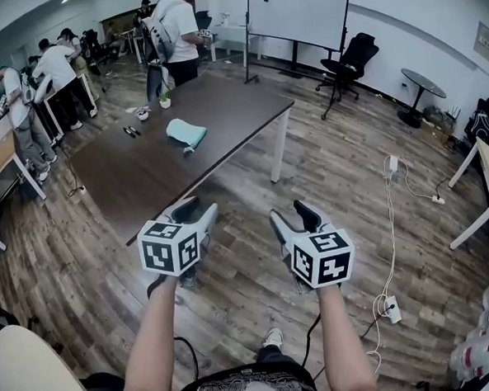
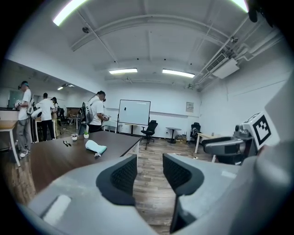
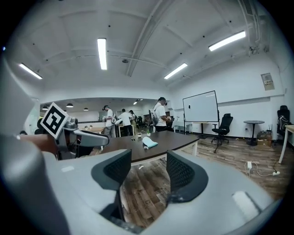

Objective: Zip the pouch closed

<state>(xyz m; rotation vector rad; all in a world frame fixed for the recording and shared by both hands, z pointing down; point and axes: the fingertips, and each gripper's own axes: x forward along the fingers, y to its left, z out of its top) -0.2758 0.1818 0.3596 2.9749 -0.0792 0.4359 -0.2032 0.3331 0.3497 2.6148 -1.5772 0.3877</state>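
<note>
The pouch [image 1: 187, 133] is a light teal fabric bag lying on the dark brown table [image 1: 136, 185], towards its far half. It also shows small in the left gripper view as the pouch [image 2: 95, 147] and in the right gripper view as the pouch [image 3: 149, 142]. My left gripper [image 1: 196, 212] hovers over the floor just off the table's near edge, jaws apart and empty. My right gripper [image 1: 292, 216] is beside it over the wooden floor, also open with nothing between its fingers. Both stand well short of the pouch. The left gripper [image 2: 149, 172] and the right gripper [image 3: 149, 170] frame only floor and table.
Two pens [image 1: 131, 131], a small white bowl [image 1: 143, 114] and a little potted plant [image 1: 165, 100] sit near the table's far end. A person [image 1: 176, 29] stands there; others work at desks on the left. A whiteboard [image 1: 299, 14], office chair [image 1: 348, 64] and floor cables [image 1: 392, 305] lie right.
</note>
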